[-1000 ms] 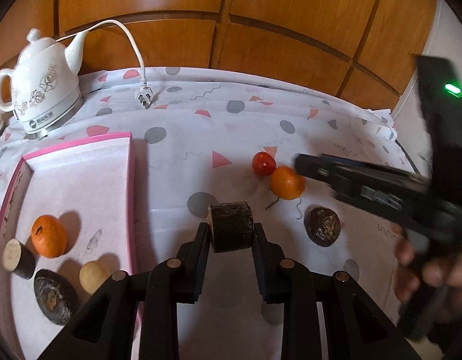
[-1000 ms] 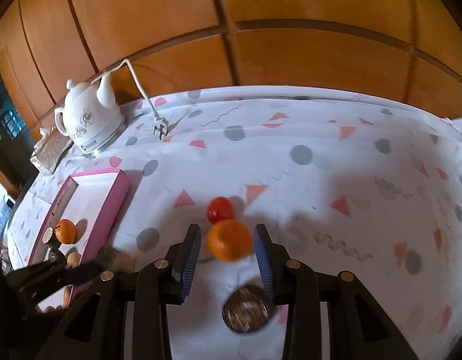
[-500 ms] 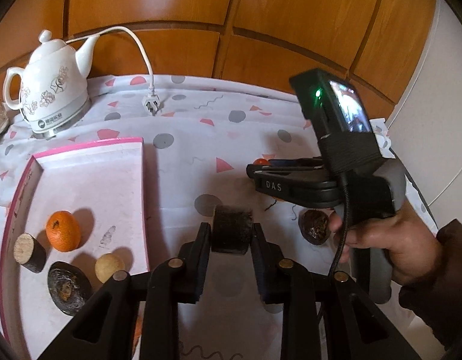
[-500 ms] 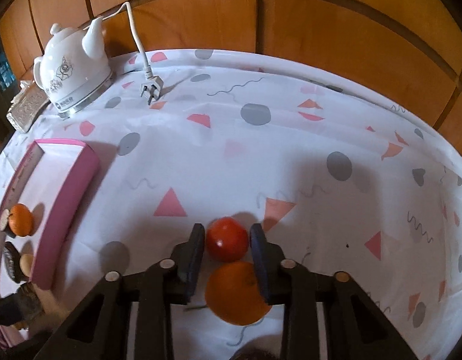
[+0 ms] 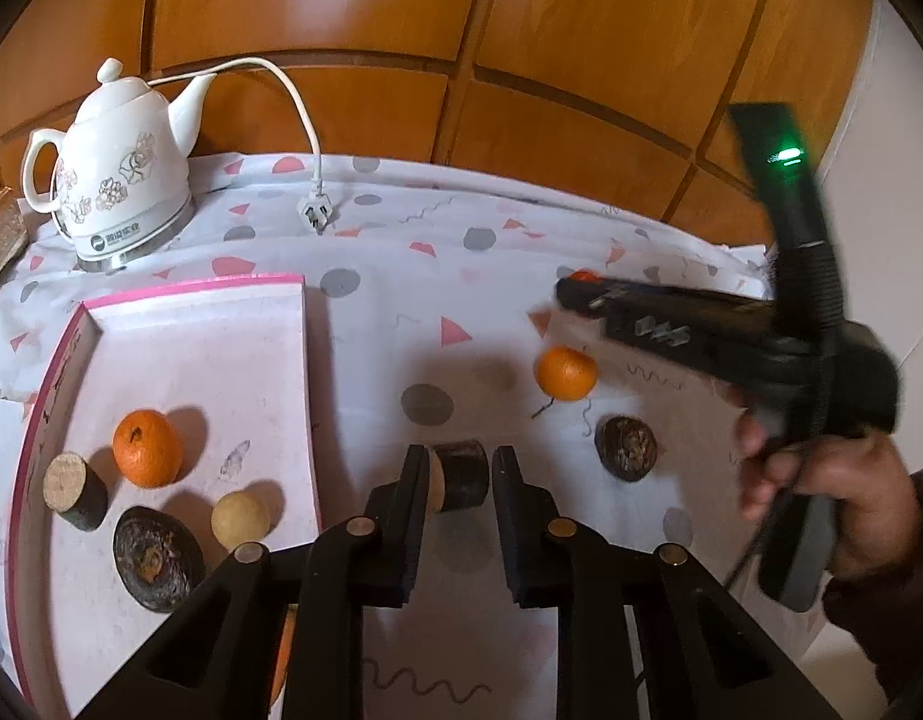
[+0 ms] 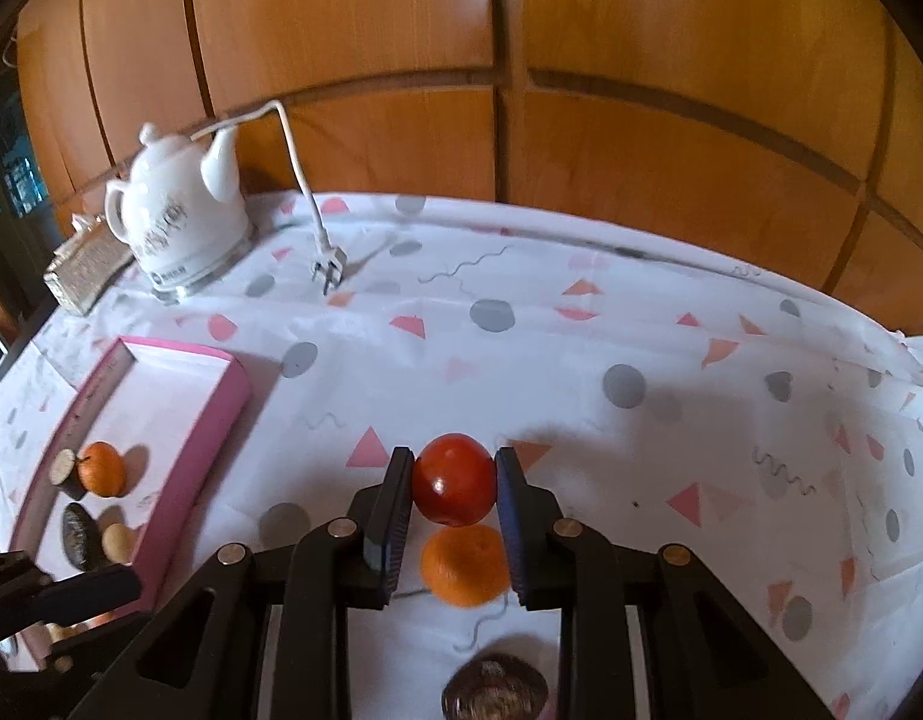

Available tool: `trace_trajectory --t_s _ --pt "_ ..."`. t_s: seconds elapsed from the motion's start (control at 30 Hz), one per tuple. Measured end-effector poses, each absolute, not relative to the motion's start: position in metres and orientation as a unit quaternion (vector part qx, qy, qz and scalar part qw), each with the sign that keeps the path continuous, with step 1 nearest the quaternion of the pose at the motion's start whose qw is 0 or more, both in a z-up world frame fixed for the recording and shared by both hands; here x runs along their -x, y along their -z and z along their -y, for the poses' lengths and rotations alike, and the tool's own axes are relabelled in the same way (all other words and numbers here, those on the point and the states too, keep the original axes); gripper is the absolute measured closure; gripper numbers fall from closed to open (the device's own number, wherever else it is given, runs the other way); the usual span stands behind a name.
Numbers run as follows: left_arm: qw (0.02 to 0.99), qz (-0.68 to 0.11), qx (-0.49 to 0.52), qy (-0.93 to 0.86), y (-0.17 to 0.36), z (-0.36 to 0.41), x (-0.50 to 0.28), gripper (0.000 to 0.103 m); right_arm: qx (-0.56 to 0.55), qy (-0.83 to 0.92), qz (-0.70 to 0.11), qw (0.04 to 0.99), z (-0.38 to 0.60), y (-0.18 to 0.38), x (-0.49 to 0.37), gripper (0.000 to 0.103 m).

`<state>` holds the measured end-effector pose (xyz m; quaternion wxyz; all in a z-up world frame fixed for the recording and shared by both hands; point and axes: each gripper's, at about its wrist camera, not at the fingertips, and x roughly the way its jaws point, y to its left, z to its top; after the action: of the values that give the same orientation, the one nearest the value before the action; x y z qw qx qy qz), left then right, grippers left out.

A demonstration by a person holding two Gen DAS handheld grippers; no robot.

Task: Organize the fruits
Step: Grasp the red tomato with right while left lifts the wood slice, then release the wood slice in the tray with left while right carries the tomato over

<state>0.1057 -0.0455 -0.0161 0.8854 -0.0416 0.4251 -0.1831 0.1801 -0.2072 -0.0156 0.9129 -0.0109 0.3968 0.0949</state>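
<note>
My left gripper (image 5: 458, 468) is shut on a dark cylindrical fruit piece (image 5: 461, 474), held above the cloth just right of the pink tray (image 5: 308, 372). The tray holds an orange (image 5: 146, 447), a brown stub (image 5: 74, 489), a dark round fruit (image 5: 155, 558) and a pale ball (image 5: 240, 517). My right gripper (image 6: 454, 477) is shut on a red tomato (image 6: 455, 479) and lifted above an orange (image 6: 466, 564) on the cloth. A dark fruit (image 6: 494, 690) lies nearer. In the left wrist view the right gripper (image 5: 572, 291) is over the orange (image 5: 566, 372) and dark fruit (image 5: 628, 449).
A white kettle (image 5: 116, 198) stands at the back left with its cord and plug (image 5: 314, 213) on the patterned tablecloth (image 6: 641, 330). A woven box (image 6: 83, 270) sits beside the kettle. A wooden wall runs behind the table.
My right gripper has closed on the red tomato and lifted it off the cloth, above the orange. My left gripper still holds the dark piece, which has turned in the grip.
</note>
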Motion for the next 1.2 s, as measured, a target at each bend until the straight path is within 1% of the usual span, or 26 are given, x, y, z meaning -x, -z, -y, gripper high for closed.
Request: trace_trajectory --t_s 0.13,0.2,0.33,0.4,0.53,0.63,0.67,0.8,0.93,1.2 --pt "0.881 -0.435 0.043 0.182 0.021 0.042 -0.1 0.078 -0.014 -0.099 -0.382 0.919 0.22 0.005 -0.154 0.076" --pt "0.877 -0.441 0.033 0.187 0.024 0.043 -0.099 0.072 -0.022 -0.104 -0.379 0.919 0.224 0.003 -0.139 0.076" --pt "0.872 -0.449 -0.002 0.196 0.028 0.056 -0.101 0.072 -0.04 -0.113 -0.375 0.919 0.231 0.005 -0.111 0.076" --pt "0.869 -0.455 -0.007 0.196 0.03 0.063 -0.105 0.069 -0.048 -0.118 -0.377 0.917 0.234 0.007 -0.099 0.076" --pt "0.864 -0.466 -0.032 0.188 0.036 0.079 -0.116 0.068 -0.057 -0.125 -0.383 0.914 0.238 0.014 -0.079 0.076" --pt "0.868 -0.461 -0.067 0.175 0.039 0.089 -0.119 0.07 -0.055 -0.128 -0.392 0.909 0.237 0.024 -0.067 0.076" --pt "0.871 -0.454 -0.085 0.167 0.039 0.093 -0.119 0.082 -0.056 -0.127 -0.395 0.908 0.237 0.028 -0.064 0.076" --pt "0.877 -0.445 -0.081 0.162 0.04 0.091 -0.119 0.082 -0.069 -0.127 -0.408 0.902 0.237 0.04 -0.06 0.076" --pt "0.874 -0.442 -0.018 0.199 0.04 0.081 -0.115 0.082 -0.069 -0.125 -0.411 0.9 0.236 0.043 -0.057 0.076" --pt "0.873 -0.431 -0.012 0.227 0.035 0.08 -0.104 0.082 -0.064 -0.122 -0.412 0.901 0.231 0.043 -0.052 0.076"
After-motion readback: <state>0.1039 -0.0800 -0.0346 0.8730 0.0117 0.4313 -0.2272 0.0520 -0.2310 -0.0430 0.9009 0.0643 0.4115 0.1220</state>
